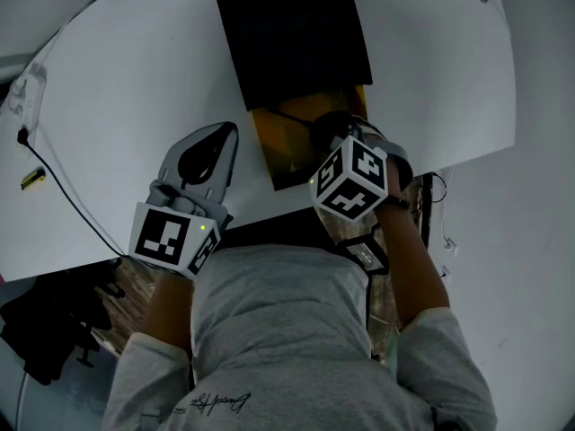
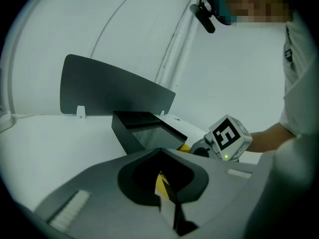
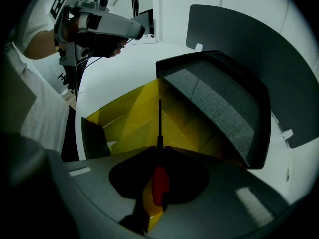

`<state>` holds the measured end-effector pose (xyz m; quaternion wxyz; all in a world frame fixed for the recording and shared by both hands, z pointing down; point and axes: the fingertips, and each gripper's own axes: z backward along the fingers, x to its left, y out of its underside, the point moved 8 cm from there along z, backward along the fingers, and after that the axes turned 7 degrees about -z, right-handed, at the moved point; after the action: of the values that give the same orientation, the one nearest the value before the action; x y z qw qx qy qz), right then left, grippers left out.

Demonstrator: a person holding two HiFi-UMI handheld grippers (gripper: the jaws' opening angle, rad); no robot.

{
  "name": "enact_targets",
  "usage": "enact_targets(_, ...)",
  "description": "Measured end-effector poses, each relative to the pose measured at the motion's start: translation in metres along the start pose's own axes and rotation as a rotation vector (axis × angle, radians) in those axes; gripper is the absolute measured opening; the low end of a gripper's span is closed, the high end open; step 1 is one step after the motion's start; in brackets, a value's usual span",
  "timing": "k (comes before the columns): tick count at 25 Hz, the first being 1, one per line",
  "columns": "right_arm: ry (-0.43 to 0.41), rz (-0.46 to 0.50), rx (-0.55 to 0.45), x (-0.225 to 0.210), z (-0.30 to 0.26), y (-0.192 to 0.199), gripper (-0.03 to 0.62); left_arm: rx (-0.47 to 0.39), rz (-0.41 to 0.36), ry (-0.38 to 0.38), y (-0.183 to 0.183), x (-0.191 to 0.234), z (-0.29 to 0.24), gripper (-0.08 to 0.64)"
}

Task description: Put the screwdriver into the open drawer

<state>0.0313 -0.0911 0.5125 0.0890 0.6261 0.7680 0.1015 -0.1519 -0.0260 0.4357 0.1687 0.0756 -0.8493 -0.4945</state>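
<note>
The screwdriver [image 3: 159,180] has a red handle and a thin black shaft. My right gripper [image 3: 159,149] is shut on its handle, and the shaft points down into the open drawer [image 3: 127,118], whose inside is yellow. In the head view the right gripper's marker cube [image 1: 353,178] hangs over the drawer [image 1: 286,146], which juts from a black cabinet [image 1: 292,39] towards the person. My left gripper [image 1: 225,133] rests on the white table [image 1: 135,88] just left of the drawer, its jaws together with nothing held. The left gripper [image 2: 160,151] faces the cabinet [image 2: 144,128].
A black cable [image 1: 67,191] runs over the table's left part, past a small yellow-and-black item [image 1: 33,179]. A dark curved panel [image 2: 109,91] stands behind the cabinet. The table's front edge lies close to the person's body, and its right edge [image 1: 508,106] curves away.
</note>
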Motion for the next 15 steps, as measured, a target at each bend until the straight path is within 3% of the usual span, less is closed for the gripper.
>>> enact_targets(15,-0.030,-0.002,0.029,-0.0020,-0.0043,-0.0020,0.077,0.005,-0.001,0.013,0.0009,0.0016,-0.0029,0.000)
